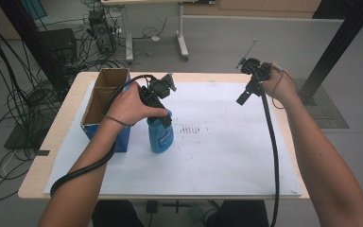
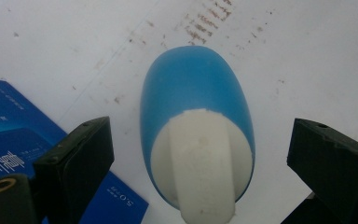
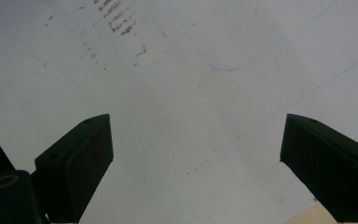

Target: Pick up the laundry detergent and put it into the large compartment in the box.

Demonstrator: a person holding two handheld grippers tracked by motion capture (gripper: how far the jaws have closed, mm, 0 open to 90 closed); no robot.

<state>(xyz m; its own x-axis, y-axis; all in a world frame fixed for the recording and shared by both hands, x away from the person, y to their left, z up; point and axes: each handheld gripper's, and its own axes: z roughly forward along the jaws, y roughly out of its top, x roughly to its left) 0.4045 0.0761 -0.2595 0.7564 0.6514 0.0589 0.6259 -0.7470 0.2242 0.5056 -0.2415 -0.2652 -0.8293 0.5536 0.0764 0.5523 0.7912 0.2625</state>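
Evidently ungrasped, the bottle [image 2: 196, 135] stood between the left gripper's [image 2: 200, 154] spread fingers; the right gripper [image 3: 196, 154] idled, fingers apart.

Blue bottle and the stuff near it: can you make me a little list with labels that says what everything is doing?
bottle: blue bottle with white cap, upright on the white sheet
left tongs: open, jaws either side of the cap, apart from it
right tongs: open, over bare sheet, holding nothing
box: open blue cardboard box beside the bottle
marks: brown smudges near the bottle
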